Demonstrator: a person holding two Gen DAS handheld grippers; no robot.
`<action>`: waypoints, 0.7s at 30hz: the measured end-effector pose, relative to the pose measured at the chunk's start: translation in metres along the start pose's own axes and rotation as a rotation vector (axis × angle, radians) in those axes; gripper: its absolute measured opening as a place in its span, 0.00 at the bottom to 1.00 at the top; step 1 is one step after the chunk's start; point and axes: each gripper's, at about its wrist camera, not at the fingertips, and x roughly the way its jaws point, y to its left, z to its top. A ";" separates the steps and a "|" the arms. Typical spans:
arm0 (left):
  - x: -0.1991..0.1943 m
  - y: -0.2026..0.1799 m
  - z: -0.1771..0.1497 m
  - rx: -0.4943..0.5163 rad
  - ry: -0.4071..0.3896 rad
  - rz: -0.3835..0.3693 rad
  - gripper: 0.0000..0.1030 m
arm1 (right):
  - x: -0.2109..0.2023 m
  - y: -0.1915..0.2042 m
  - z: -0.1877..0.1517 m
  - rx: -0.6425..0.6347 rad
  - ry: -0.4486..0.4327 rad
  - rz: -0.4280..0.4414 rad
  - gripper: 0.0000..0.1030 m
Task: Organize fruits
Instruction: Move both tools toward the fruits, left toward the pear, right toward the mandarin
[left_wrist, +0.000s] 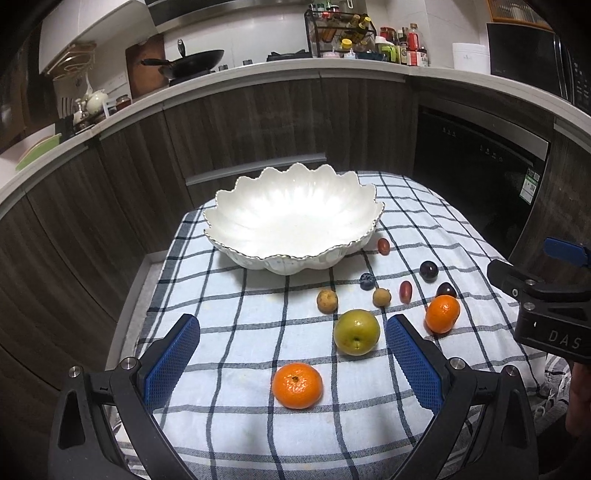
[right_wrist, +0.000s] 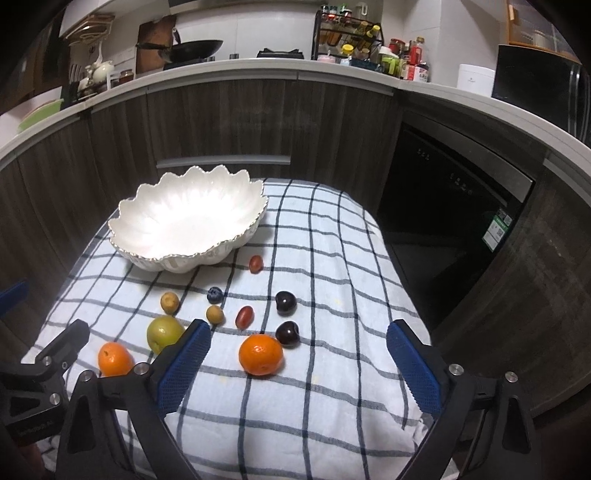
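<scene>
A white scalloped bowl (left_wrist: 291, 218) stands empty at the far side of the checked cloth; it also shows in the right wrist view (right_wrist: 188, 221). In front of it lie loose fruits: a near orange (left_wrist: 297, 385), a green apple (left_wrist: 356, 332), a second orange (left_wrist: 442, 314) (right_wrist: 260, 354), two tan round fruits (left_wrist: 327, 301), a blueberry (left_wrist: 366, 281), red grapes (left_wrist: 405, 291) and dark cherries (left_wrist: 429, 270). My left gripper (left_wrist: 291, 365) is open, with the near orange between its fingers. My right gripper (right_wrist: 295, 365) is open above the second orange.
The table with the blue-checked cloth (left_wrist: 236, 302) stands in front of dark wood cabinets (left_wrist: 258, 118) and a black dishwasher (right_wrist: 454, 206). The counter behind holds a wok (left_wrist: 192, 61) and a spice rack (left_wrist: 340, 33). The table drops off at left and right.
</scene>
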 end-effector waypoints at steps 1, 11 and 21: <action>0.003 0.000 0.000 0.003 0.005 -0.003 1.00 | 0.002 0.001 0.000 -0.003 0.005 0.004 0.89; 0.026 -0.012 0.000 0.056 0.038 -0.029 0.99 | 0.028 0.009 0.000 -0.015 0.049 0.028 0.84; 0.060 -0.021 -0.006 0.045 0.114 -0.042 0.95 | 0.052 0.012 -0.014 -0.015 0.108 0.053 0.82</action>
